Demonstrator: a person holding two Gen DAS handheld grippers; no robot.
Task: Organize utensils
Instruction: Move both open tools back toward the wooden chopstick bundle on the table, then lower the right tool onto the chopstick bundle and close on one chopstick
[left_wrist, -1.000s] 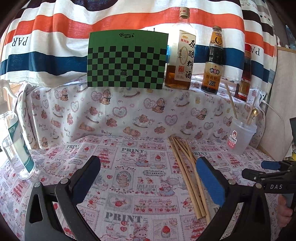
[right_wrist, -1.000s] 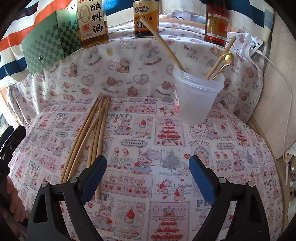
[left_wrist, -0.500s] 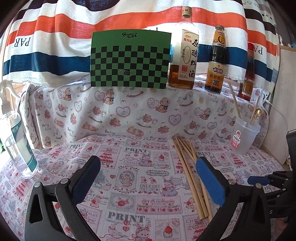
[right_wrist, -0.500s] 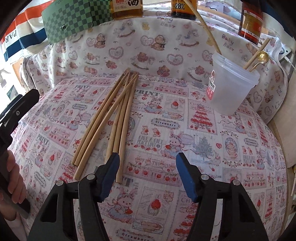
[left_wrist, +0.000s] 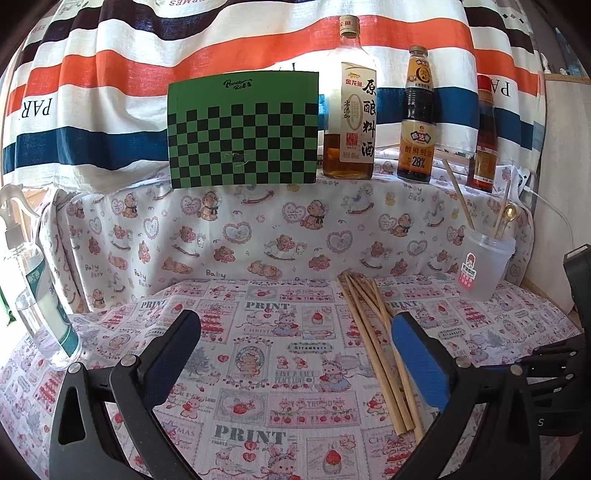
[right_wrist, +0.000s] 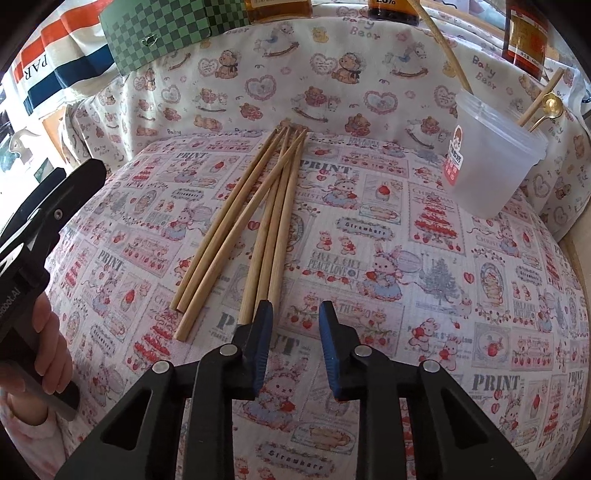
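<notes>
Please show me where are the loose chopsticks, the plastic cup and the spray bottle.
chopsticks (right_wrist: 258, 221), right wrist view, middle of the bundle.
plastic cup (right_wrist: 491, 166), right wrist view, its side wall.
spray bottle (left_wrist: 40, 295), left wrist view, its label.

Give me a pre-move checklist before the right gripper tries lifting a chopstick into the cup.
1. Loose wooden chopsticks lie flat on the printed tablecloth: ok.
2. Right gripper lined up on one stick: not ok; its jaws are closing on bare cloth, the near stick ends sitting just off its left pad.
3. One stick separable: cannot tell; they cross and touch.
4. Translucent plastic cup upright with room: ok; it holds two sticks and a gold spoon.
5. Left gripper out of the way: ok; open, empty, though its right pad hangs over the sticks.
</notes>
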